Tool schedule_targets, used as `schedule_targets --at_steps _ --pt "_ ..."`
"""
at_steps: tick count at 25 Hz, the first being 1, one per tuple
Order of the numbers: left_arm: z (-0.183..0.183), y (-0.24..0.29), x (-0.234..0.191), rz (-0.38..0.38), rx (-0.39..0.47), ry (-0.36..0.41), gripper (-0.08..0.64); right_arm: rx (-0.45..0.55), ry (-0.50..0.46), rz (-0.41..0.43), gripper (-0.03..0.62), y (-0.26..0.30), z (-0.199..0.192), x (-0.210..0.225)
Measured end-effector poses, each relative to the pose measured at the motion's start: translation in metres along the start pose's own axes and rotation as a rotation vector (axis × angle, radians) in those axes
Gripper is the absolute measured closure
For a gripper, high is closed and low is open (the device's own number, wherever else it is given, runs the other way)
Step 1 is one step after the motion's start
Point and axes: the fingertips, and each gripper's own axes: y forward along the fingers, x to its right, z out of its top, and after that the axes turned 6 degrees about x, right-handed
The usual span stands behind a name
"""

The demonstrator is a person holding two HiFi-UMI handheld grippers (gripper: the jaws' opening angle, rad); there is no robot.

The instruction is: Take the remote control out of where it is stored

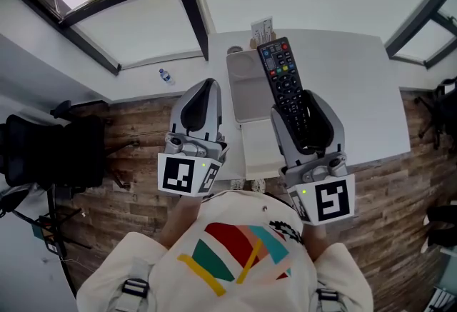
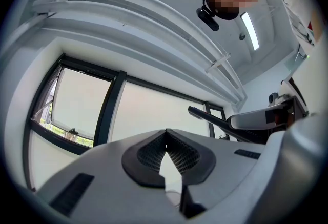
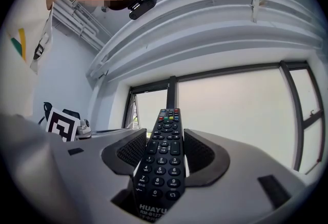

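The black remote control (image 1: pixel 284 82) with coloured buttons is raised above the white table (image 1: pixel 350 82), its button side facing me. My right gripper (image 1: pixel 300 112) is shut on the remote's lower half. The right gripper view shows the remote (image 3: pixel 163 151) standing between the two dark pads, its top end pointing at the window. Beside it, my left gripper (image 1: pixel 206 86) is held up in front of my chest, shut and empty. In the left gripper view its fingertips (image 2: pixel 165 135) meet with nothing between them.
A grey tray (image 1: pixel 246 93) lies on the table's left part, with a small holder of white cards (image 1: pixel 262 31) behind it. A water bottle (image 1: pixel 166 76) sits on the window ledge. A black office chair (image 1: pixel 53 153) stands on the wooden floor at the left.
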Motion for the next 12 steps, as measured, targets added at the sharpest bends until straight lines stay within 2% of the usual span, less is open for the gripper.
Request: schedule_targets --at_steps 9,12 --pt "-0.0002 -0.0006 -0.001 -0.001 0.002 -0.002 0.552 0.013 0.053 -0.012 0.359 -0.0044 -0.001 0.0067" --pt "-0.0017 -0.0006 -0.001 -0.004 -0.001 -0.003 0.552 0.001 0.039 -0.02 0.359 -0.0053 -0.0039 0.0091"
